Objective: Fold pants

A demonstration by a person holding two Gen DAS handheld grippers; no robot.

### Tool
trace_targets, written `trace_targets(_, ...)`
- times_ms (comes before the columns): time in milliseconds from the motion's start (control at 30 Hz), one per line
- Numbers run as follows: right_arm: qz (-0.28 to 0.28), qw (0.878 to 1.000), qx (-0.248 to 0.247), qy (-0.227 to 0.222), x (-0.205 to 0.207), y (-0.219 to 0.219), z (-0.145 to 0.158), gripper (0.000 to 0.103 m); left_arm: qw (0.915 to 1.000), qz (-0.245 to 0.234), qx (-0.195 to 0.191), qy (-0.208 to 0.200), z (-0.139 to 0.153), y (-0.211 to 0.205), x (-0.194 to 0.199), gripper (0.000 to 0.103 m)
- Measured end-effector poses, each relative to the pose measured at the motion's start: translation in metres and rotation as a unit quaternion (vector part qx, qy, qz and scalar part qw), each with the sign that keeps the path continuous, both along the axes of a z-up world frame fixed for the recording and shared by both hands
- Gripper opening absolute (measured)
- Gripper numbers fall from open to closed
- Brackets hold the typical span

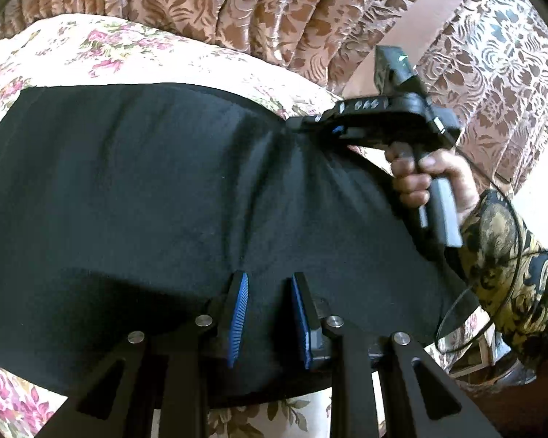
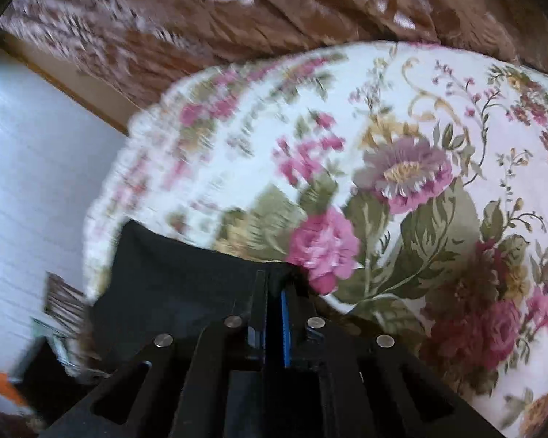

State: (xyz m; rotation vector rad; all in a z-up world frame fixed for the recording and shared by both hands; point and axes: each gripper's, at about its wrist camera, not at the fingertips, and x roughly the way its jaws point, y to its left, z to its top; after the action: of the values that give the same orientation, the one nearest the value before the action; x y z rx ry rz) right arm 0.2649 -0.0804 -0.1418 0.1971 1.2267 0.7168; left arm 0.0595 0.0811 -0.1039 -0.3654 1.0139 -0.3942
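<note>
Black pants lie spread across a floral bedspread. My left gripper hovers over the near edge of the pants with its blue-padded jaws apart and nothing between them. My right gripper is at the far right edge of the pants, pinching a fold so the cloth puckers toward it. In the right wrist view the right gripper has its jaws nearly together on the black pants, held above the bedspread.
Brown patterned curtains hang behind the bed. A lace curtain hangs at the right. A cable loops below the person's right hand. The right wrist view is blurred; a white wall stands left of the bed.
</note>
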Motion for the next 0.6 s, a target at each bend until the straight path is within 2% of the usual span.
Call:
trace_targets(167, -0.013, 1.0, -0.001, 0.0, -0.003, -0.002, 0.006, 0.008, 0.9999, 0.008, -0.01, 0.008, 0.007, 0.009, 0.001, 0.024)
trace_targets(267, -0.024, 0.999, 0.025, -0.006, -0.011, -0.013, 0.025, 0.02, 0.9993, 0.034, -0.014, 0.003, 0.015, 0.028, -0.001, 0.024)
trace_targets(333, -0.041, 0.999, 0.019, -0.024, -0.019, -0.022, 0.039, 0.031, 0.9981, 0.061, -0.011, -0.003, 0.019, 0.046, -0.005, 0.024)
trace_targets(500, -0.054, 0.997, 0.022, -0.049, -0.05, -0.036, 0.061, 0.031, 0.993, 0.117, 0.008, -0.012, 0.025, 0.087, -0.022, 0.024)
trace_targets(600, -0.044, 0.998, 0.018, -0.044, -0.079, -0.039, 0.064, 0.031, 0.9883, 0.148, 0.036, -0.007, 0.023, 0.105, -0.032, 0.024)
